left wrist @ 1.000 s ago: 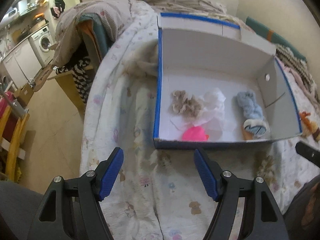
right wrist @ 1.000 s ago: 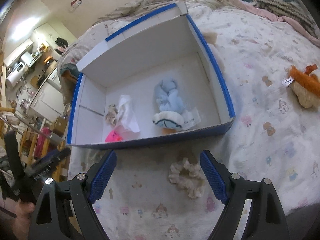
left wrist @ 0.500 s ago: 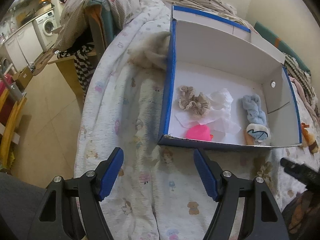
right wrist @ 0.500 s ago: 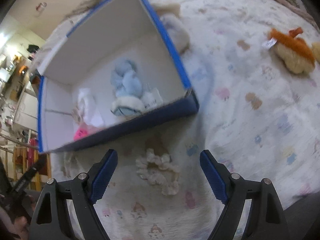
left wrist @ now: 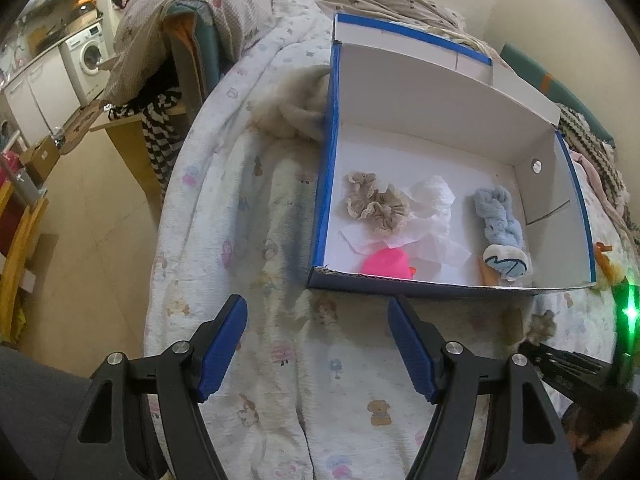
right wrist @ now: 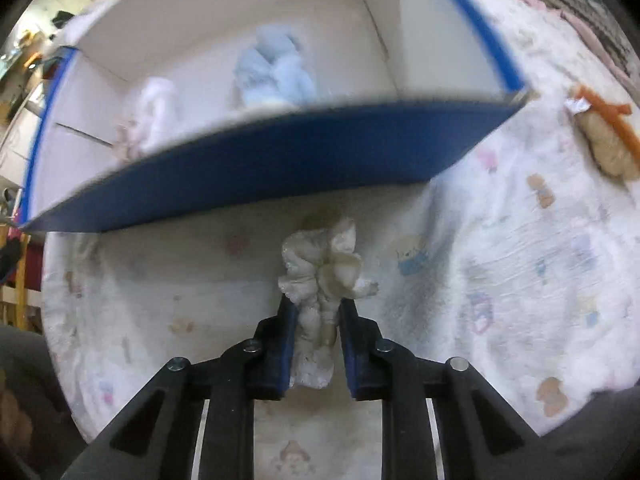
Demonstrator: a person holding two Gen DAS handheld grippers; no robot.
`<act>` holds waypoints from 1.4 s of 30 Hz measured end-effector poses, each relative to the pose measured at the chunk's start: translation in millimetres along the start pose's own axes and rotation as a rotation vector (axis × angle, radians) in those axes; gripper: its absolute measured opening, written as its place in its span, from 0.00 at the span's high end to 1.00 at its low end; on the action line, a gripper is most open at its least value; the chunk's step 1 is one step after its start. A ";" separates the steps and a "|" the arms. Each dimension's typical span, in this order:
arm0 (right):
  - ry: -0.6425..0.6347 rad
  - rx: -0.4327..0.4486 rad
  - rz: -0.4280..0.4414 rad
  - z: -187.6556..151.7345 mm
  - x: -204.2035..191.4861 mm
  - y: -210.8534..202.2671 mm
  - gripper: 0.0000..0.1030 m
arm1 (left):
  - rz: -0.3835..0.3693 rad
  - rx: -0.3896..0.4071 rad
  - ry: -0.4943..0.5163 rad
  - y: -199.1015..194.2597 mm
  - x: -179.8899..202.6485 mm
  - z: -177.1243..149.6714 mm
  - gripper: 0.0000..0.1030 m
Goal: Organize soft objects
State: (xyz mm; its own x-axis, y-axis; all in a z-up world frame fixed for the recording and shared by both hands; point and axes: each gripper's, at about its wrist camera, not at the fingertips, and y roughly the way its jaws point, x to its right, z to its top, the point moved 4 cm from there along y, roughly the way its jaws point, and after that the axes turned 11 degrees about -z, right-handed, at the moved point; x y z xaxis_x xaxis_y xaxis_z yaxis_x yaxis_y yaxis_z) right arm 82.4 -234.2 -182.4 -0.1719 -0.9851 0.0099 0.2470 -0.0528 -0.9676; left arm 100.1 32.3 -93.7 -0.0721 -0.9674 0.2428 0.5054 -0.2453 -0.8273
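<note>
An open blue shoebox (left wrist: 323, 184) with white insides lies on the patterned bedspread (left wrist: 248, 240). In it are a beige scrunchie (left wrist: 376, 208), white tissue (left wrist: 434, 200), a pink item (left wrist: 386, 262) and a light blue fluffy item (left wrist: 498, 220). My left gripper (left wrist: 316, 308) hovers open over the bedspread in front of the box, holding nothing. My right gripper (right wrist: 318, 308) points down just in front of the box's near wall (right wrist: 260, 168). Its jaws are closing, and the pads squeeze a cream scrunchie (right wrist: 320, 264) resting on the bedspread.
An orange and tan plush toy (right wrist: 608, 136) lies on the bed right of the box. A fluffy cream item (left wrist: 296, 108) rests against the box's left wall. The bed's edge drops to the floor on the left, beside piled blankets (left wrist: 160, 20) and a washing machine (left wrist: 90, 54).
My right gripper dropped toward the bedspread and its wide-open jaws closed around the cream scrunchie. The left gripper stayed open and barely shifted.
</note>
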 end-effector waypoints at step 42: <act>0.098 0.554 0.305 39.6 88.7 -151.3 0.79 | -0.155 -0.199 0.127 117.5 213.5 -39.4 0.32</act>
State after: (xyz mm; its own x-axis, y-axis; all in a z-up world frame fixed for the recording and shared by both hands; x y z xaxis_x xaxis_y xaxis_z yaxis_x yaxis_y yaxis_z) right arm 67.6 -320.0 -25.2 -0.0956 -0.9510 -0.2940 0.7504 0.1252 -0.6490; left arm 110.2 -205.5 -159.1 -0.2487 -0.9146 0.3187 0.3020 -0.3859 -0.8717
